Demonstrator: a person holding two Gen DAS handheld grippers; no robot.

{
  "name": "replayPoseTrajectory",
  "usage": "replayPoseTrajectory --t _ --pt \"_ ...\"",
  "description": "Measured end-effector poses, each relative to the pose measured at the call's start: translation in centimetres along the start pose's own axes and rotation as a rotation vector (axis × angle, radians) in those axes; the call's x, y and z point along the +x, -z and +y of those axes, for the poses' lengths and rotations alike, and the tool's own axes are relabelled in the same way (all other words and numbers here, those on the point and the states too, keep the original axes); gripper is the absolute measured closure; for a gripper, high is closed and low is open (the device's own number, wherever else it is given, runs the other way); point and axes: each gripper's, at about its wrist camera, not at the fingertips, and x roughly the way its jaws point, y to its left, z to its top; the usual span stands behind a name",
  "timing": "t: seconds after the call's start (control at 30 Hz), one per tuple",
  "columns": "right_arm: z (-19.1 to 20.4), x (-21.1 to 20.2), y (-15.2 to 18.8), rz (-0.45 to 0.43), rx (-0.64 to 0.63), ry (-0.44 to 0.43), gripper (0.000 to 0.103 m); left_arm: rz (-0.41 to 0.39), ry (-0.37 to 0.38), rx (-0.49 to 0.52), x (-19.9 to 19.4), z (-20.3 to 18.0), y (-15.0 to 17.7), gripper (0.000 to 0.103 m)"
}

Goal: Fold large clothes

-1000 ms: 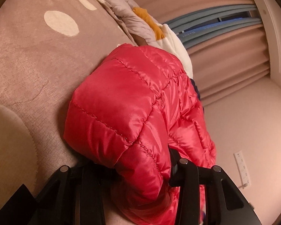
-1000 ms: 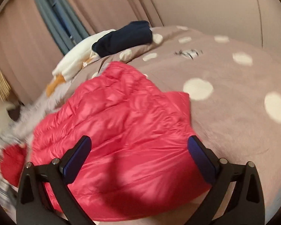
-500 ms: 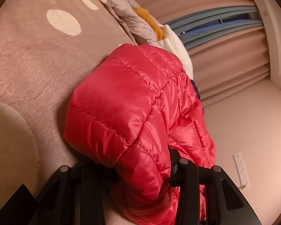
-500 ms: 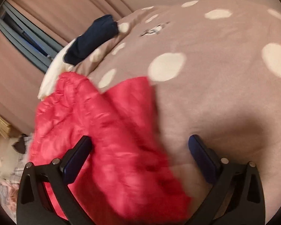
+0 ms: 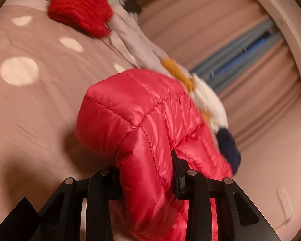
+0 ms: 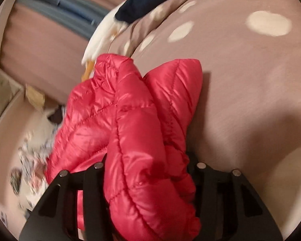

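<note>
Bed (image 5: 30,120) with dotted brown cover; red puffer jacket (image 5: 142,120) bunched above it, lifted. Left gripper (image 5: 146,172) clamped narrow on a jacket fold. Right gripper (image 6: 148,166) likewise pinched tight on bunched jacket (image 6: 130,130).

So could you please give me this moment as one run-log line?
left hand-held gripper: shut on red puffer jacket | right hand-held gripper: shut on red puffer jacket | jacket bunched over dotted bedspread
</note>
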Motion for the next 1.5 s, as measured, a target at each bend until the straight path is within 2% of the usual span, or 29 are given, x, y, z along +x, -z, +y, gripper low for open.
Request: replayPoseTrajectory --t 0.1,0.17,0.27,0.3,0.43,0.5,0.57,0.6,0.67,0.73,0.83,0.87,0.9,0.97,1.0,1.07,1.1,1.17,1.27,1.33,1.37,1.4,1.43,1.47,1.5 --pt "2.6 1.7 0.8 0.033 -0.136 0.059 0.048 -0.018 0.048 0.028 -1.6 -0.7 -1.0 0.068" --pt "2.9 2.1 0.4 0.044 -0.175 0.081 0.048 -0.019 0.101 0.061 -2.5 -1.7 -1.0 0.068" --pt "2.2 2.6 -0.4 0.05 -0.147 0.044 0.048 0.014 0.212 0.048 -2.9 -2.8 -0.7 0.069" --pt "1.9 2.5 -0.2 0.054 -0.14 0.032 0.048 0.035 0.257 0.062 -3.0 -3.5 -0.4 0.069" --pt "1.2 2.0 -0.4 0.064 -0.146 0.021 0.048 0.093 0.356 0.177 -4.1 -7.5 0.8 0.069" --pt "1.6 2.2 -0.6 0.065 -0.152 0.028 0.048 0.182 0.501 0.176 -3.8 -9.5 2.2 0.069" --pt "1.4 2.2 -0.7 0.066 -0.144 0.022 0.048 0.32 0.616 0.187 -1.9 -11.2 4.0 0.068" --pt "1.2 2.1 -0.7 0.067 -0.136 0.013 0.049 0.372 0.62 0.216 -0.8 -11.9 4.9 0.068" --pt "0.2 1.6 -0.8 0.071 -0.101 -0.03 0.051 0.462 0.542 0.237 1.8 -12.4 7.4 0.068" --pt "-1.0 1.0 -1.3 0.084 -0.053 -0.087 0.051 0.491 0.491 0.255 3.2 -12.3 8.9 0.068" --pt "-2.7 -0.3 -2.6 0.107 0.037 -0.138 0.05 0.518 0.489 0.3 4.0 -12.2 10.2 0.067" --pt "-3.0 -1.0 -3.0 0.09 0.053 -0.128 0.046 0.515 0.481 0.313 3.8 -12.3 10.4 0.066" --pt "-3.1 -1.9 -3.3 0.058 0.06 -0.107 0.036 0.507 0.478 0.319 3.6 -12.4 10.6 0.066" --pt "-3.1 -4.5 -3.9 -0.056 0.061 -0.043 0.019 0.494 0.474 0.327 3.6 -12.4 10.7 0.065" --pt "-2.9 -5.6 -4.1 -0.097 0.066 -0.035 0.016 0.496 0.472 0.337 3.6 -12.4 11.0 0.065" --pt "-1.9 -7.2 -4.7 -0.126 0.072 -0.102 0.014 0.501 0.462 0.384 3.4 -12.6 11.6 0.065" --pt "-1.2 -7.5 -5.0 -0.12 0.066 -0.138 0.01 0.497 0.452 0.405 3.5 -12.9 11.6 0.065" --pt "1.3 -7.6 -5.5 -0.085 0.012 -0.195 0.003 0.484 0.434 0.409 3.4 -13.4 11.9 0.065" --pt "5.6 -6.4 -6.0 -0.056 -0.072 -0.278 0.002 0.487 0.414 0.439 3.5 -14.6 12.6 0.065" --pt "8.0 -5.3 -5.8 0.02 -0.15 -0.345 0.002 0.484 0.41 0.458 3.2 -15.1 13.0 0.065" --pt "8.8 -4.4 -5.8 0.054 -0.181 -0.344 0.006 0.48 0.409 0.461 3.0 -15.4 13.3 0.065" --pt "9.2 -3.2 -6.0 0.08 -0.208 -0.33 0.028 0.478 0.406 0.455 3.0 -15.5 13.4 0.065" --pt "9.2 -1.9 -5.9 0.101 -0.228 -0.278 0.051 0.486 0.388 0.449 3.3 -15.6 13.3 0.065" --pt "8.6 -1.1 -6.0 0.112 -0.205 -0.27 0.069 0.496 0.373 0.441 3.5 -15.1 12.9 0.065" --pt "7.5 -0.6 -6.2 0.119 -0.156 -0.279 0.073 0.508 0.377 0.435 3.5 -14.9 12.6 0.064"
